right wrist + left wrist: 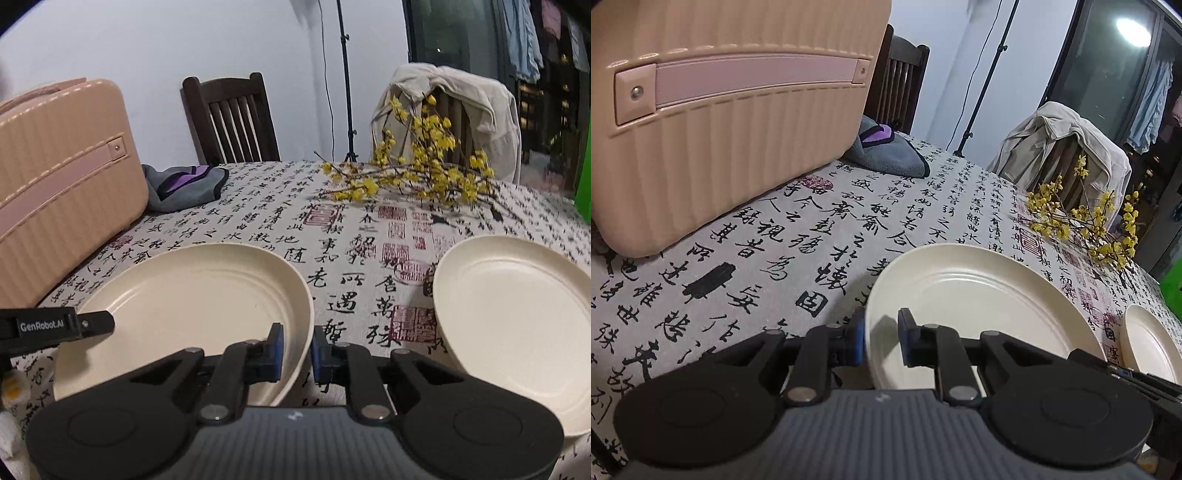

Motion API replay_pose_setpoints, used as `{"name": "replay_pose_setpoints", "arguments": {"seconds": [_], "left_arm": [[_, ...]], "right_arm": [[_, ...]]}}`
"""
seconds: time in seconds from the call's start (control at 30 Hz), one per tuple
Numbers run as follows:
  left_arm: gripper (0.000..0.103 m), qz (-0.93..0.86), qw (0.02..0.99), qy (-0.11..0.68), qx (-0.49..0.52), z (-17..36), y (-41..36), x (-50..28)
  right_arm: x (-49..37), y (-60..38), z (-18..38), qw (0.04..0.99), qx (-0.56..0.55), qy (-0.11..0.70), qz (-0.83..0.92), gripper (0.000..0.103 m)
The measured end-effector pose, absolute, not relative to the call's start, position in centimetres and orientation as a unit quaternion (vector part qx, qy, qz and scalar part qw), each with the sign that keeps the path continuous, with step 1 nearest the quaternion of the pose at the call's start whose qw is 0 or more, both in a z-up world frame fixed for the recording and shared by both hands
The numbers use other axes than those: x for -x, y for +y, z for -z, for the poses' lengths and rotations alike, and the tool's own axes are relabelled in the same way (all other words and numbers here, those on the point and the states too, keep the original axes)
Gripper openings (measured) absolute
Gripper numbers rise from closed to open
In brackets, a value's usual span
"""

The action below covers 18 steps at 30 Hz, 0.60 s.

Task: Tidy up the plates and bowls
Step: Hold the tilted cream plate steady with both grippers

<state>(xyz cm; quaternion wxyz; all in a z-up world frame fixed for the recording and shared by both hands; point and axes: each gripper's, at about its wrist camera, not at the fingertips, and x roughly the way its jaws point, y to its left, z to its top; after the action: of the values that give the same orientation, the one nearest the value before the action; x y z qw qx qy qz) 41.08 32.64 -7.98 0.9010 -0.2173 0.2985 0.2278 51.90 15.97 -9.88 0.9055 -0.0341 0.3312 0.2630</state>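
We hold the large cream plate (192, 295) from both sides: the left gripper (881, 338) pinches its left rim between blue pads, and the right gripper (298, 349) pinches its right rim, jaws nearly pressed together on the thin edge. The plate sits near the front edge of the counter (354, 258), with a smaller cream plate (517, 325) to its right, tilted and apart from it. Both plates look smooth and matte, with faint concentric rings inside. A cloth printed with black calligraphy and red seal stamps covers the counter. A ribbed pink case (62, 177) crowds the left edge, a grey and purple cloth (184, 186) lies beside it, and yellow flower branches (417, 173) spread along the far side. Open cloth lies between the plates. The left gripper's body reads "GenRobot.AI".
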Motion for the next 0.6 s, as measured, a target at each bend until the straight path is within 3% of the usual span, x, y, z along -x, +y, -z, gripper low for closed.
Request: {"name": "replay_pose_setpoints", "arguments": {"seconds": [0.6], "left_arm": [[0.018, -0.225, 0.905, 0.287, 0.217, 7.53, 32.52, -40.65]], "right_arm": [[-51.12, 16.30, 9.30, 0.916, 0.057, 0.299, -0.261, 0.015]]}}
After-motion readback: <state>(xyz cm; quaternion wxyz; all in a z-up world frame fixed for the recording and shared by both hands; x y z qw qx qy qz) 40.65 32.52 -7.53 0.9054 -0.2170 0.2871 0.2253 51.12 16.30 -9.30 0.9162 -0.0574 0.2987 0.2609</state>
